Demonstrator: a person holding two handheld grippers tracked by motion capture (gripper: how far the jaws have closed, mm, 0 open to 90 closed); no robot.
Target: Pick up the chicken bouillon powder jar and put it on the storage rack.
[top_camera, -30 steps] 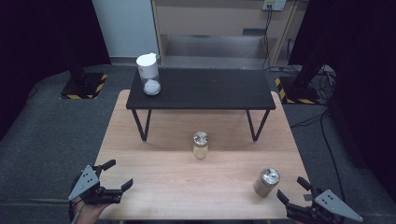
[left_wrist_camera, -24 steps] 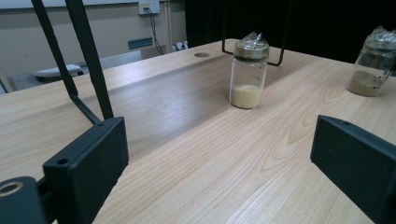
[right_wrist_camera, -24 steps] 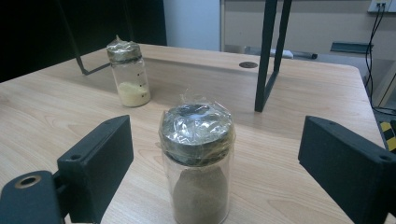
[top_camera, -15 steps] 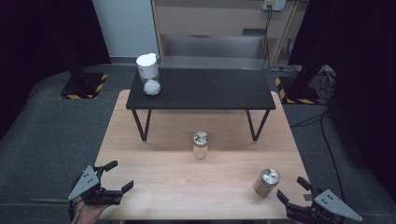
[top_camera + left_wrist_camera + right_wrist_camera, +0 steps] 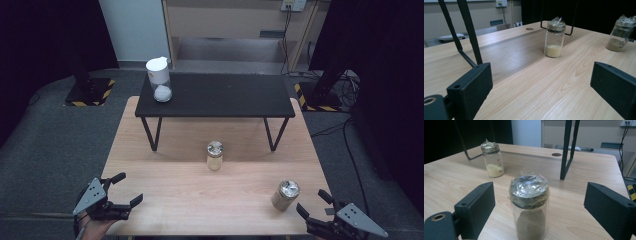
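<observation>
Clear glass jar (image 5: 530, 207), crinkled glossy film lid

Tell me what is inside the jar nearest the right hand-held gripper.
The jar holds brown powder, filling roughly its lower half. Crinkled clear wrap covers its lid, so the lid's top surface cannot be seen clearly.

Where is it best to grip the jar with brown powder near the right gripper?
Probably the glass wall below the wrapped lid of the brown jar, from the near side: it stands upright, the right gripper already faces it with open jaws, and the crinkled wrap looks slippery.
</observation>
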